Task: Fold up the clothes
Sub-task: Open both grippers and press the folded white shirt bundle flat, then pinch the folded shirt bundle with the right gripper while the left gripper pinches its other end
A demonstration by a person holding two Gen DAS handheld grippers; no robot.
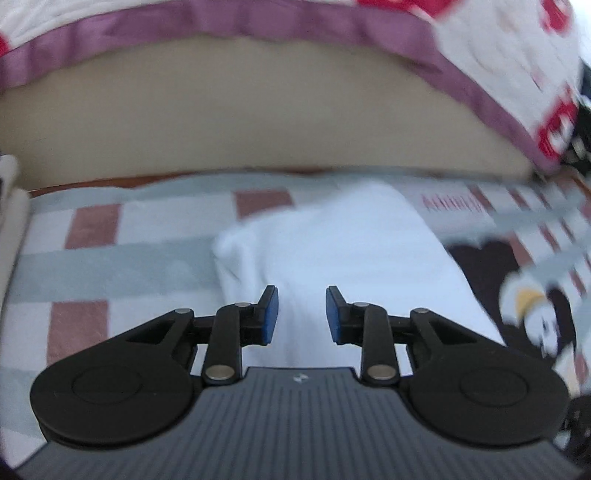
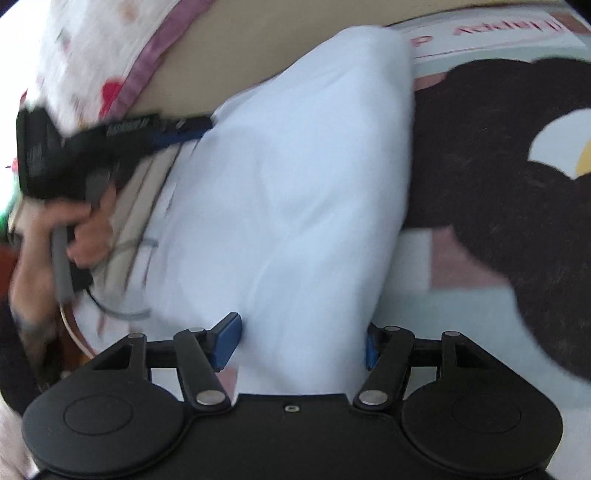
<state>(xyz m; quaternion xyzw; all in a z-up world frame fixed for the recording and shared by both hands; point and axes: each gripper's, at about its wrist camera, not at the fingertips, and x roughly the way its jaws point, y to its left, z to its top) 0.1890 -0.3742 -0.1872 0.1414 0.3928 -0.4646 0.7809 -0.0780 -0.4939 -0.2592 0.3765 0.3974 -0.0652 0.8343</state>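
Note:
A white garment [image 1: 332, 251] lies in a long folded strip on a checked bed cover [image 1: 110, 251]. My left gripper [image 1: 301, 314] hovers over its near end, blue pads apart with only the cloth below showing in the gap. In the right wrist view the garment [image 2: 288, 184] runs away from me between the widely spread jaws of my right gripper [image 2: 300, 343]; the pads stand at its sides without pinching it. The left gripper [image 2: 192, 129], blurred and held by a hand [image 2: 85, 229], is at the garment's left edge.
The cover carries a large black penguin print [image 2: 498, 166] right of the garment. A beige panel [image 1: 258, 110] rises behind the bed. A white quilt with a purple border [image 1: 295, 22] hangs over it. A thin cable [image 2: 122, 310] trails near the hand.

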